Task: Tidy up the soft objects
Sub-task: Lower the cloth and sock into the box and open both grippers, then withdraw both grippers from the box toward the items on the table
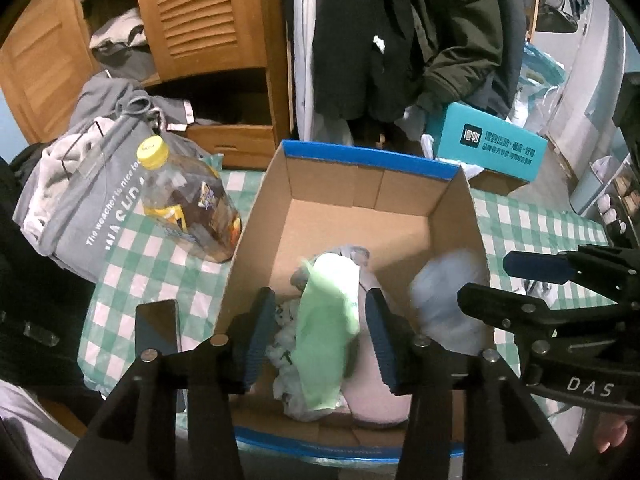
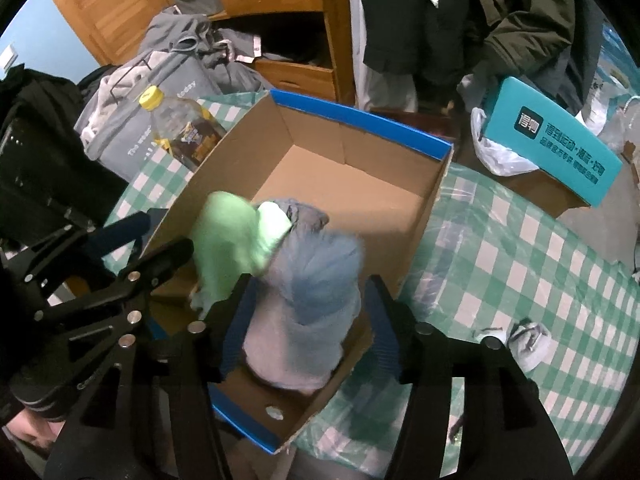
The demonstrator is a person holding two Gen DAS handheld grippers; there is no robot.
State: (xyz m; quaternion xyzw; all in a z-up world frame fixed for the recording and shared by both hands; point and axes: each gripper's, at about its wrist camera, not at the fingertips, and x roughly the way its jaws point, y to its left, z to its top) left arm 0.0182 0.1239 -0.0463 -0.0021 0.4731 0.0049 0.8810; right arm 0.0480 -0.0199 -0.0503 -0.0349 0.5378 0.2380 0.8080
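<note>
An open cardboard box with a blue rim stands on the checked tablecloth; it also shows in the right wrist view. Inside it lie soft items: a pink cloth, a patterned grey cloth and a grey cloth. A light green cloth is blurred between the open jaws of my left gripper, over the box. A pale blue cloth is blurred between the open jaws of my right gripper, at the box's near right side. Both cloths look loose, not pinched.
A yellow-capped bottle lies left of the box beside a grey sweatshirt pile. A dark phone lies near the left gripper. A teal box sits behind right. A small white item lies on the tablecloth. Wardrobe and hanging coats stand behind.
</note>
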